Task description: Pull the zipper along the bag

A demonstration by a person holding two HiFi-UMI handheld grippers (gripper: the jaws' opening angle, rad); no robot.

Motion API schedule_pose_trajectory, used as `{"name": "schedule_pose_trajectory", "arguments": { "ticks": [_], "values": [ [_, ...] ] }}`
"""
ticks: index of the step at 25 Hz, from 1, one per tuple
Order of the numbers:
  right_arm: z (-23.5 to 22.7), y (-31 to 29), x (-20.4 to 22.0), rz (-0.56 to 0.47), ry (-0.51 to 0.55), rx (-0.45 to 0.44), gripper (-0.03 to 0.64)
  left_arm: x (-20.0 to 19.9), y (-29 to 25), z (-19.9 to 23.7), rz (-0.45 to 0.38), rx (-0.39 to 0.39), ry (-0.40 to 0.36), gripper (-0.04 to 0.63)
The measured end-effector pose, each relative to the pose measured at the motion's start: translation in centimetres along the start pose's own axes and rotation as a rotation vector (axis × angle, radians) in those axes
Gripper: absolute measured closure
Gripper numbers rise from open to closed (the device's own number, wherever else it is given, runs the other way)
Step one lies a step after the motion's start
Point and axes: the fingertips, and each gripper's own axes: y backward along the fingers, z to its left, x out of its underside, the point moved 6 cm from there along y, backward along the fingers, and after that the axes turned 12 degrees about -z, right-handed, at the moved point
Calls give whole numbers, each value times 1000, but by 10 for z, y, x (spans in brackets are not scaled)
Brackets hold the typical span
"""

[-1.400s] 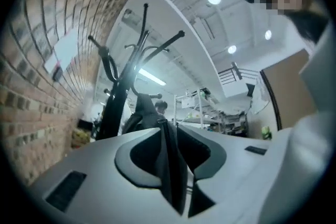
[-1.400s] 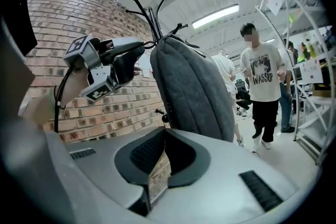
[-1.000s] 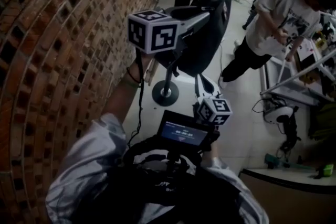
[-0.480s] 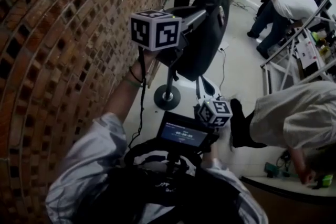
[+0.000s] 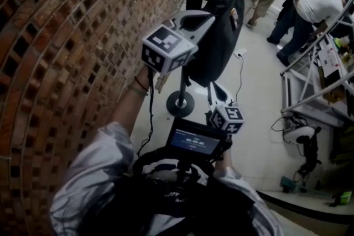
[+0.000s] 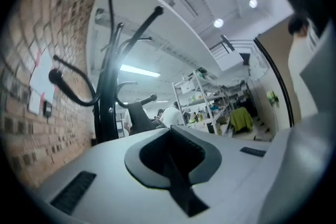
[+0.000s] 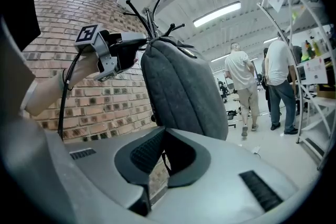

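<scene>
The dark grey bag (image 7: 184, 92) hangs on a black coat stand (image 6: 107, 97) by the brick wall (image 5: 66, 36). The left gripper (image 6: 170, 141), at the bag's 10 o'clock near its top, has its jaws pressed together on nothing. The right gripper (image 7: 163, 152), at the bag's 6 o'clock, has its jaws a slit apart, gripping nothing.

Grey sleeve (image 5: 91, 174), bare forearm (image 5: 130, 105), dark wristband (image 5: 141, 84); pale-grey left gripper (image 6: 173, 157) and right gripper (image 7: 160, 155) carry black-and-white marker cubes (image 5: 166, 48).

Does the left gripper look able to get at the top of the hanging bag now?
Probably yes. The left gripper hovers right beside the top of the bag, nothing between them; its jaws are together, so they must open first.
</scene>
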Motion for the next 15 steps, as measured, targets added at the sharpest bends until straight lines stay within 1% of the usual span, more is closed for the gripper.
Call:
{"name": "schedule_pose_trajectory", "arguments": {
  "ticks": [2,3,4,5,7,10,15],
  "values": [
    [-2,0,1,4,-1,-3,617,0,-1,-4,32,34,-200,583],
    [-3,1,2,5,-3,-2,616,1,-3,-6,58,56,-281,583],
    [-5,1,3,5,-6,-2,617,1,-5,-7,85,81,-339,583],
    [-6,2,3,5,-8,-2,617,0,-7,-7,109,112,-381,583],
    [-7,3,3,6,-10,-3,617,-2,-9,-6,144,174,-431,583],
    [-7,4,3,8,-11,-10,617,-5,-6,-6,177,231,-504,583],
    [-7,6,2,18,-6,-19,617,-2,-2,-10,201,331,-711,583]
  ]
}}
